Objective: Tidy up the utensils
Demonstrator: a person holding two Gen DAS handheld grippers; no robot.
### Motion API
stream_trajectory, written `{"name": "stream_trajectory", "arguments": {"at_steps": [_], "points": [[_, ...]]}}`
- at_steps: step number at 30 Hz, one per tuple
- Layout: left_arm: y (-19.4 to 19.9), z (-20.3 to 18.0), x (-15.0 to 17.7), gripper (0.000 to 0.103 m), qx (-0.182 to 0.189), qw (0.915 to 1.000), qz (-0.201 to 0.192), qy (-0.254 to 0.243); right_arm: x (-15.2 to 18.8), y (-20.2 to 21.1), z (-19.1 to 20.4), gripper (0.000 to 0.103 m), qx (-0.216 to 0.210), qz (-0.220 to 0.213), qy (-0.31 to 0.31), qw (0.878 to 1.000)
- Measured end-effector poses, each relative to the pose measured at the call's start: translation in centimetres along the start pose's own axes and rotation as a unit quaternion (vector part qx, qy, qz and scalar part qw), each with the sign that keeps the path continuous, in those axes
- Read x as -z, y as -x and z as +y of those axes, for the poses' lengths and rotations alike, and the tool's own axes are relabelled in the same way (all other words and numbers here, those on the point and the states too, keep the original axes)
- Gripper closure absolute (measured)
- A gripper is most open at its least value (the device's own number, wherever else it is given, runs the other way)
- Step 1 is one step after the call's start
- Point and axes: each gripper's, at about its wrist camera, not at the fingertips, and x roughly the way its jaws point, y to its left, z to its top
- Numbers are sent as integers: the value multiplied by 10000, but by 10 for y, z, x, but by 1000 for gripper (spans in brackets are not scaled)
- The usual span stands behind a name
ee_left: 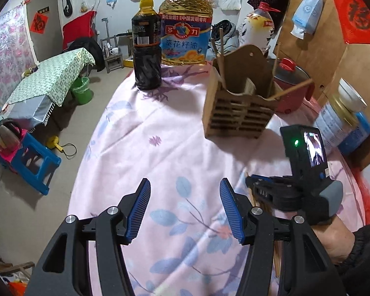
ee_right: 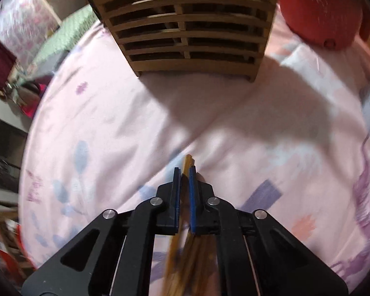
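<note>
A slatted wooden utensil holder (ee_left: 236, 113) (ee_right: 185, 32) stands on the pink floral cloth (ee_left: 148, 148), with a few chopsticks (ee_left: 220, 56) leaning in it. In the right wrist view my right gripper (ee_right: 185, 172) is shut on a bundle of wooden chopsticks (ee_right: 188, 160); their tips poke out just past the blue pads, in front of the holder. The left wrist view shows that gripper (ee_left: 250, 181) low on the right, with the chopsticks (ee_left: 276, 259) trailing under it. My left gripper (ee_left: 185, 190) hangs open above the cloth with nothing between its fingers.
A dark sauce bottle (ee_left: 146, 46) and a big oil jug (ee_left: 186, 24) stand at the table's far edge. A red pot (ee_left: 293, 83) (ee_right: 320, 12) sits right behind the holder. A tin with a bowl on it (ee_left: 342, 123) is at the right.
</note>
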Motion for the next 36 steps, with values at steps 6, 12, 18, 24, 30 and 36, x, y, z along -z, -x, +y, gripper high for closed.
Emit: {"name": "stream_trajectory", "arguments": {"at_steps": [6,12,18,24,30,36], "points": [[12,-3,12,42,-19,10000,-34,42,3,64,-7,96,-427,-677,68,9968],[24,-8,12,41,-163,9998,-134,49,-12,156,-14,100,-519,-1832,243,9814],[28,-17,9,39,-209,9996,-169,29,-40,233,-26,102,-620,-2737,291,9594],[28,-23,4,39,-274,9994,-191,57,-61,238,-34,102,-779,-2624,372,9611],[27,-24,0,38,-341,9991,-211,106,-52,172,-48,85,-924,-1800,209,9791],[17,-17,3,38,-431,9988,-37,218,-49,122,-69,65,-722,-1239,-59,9896]]}}
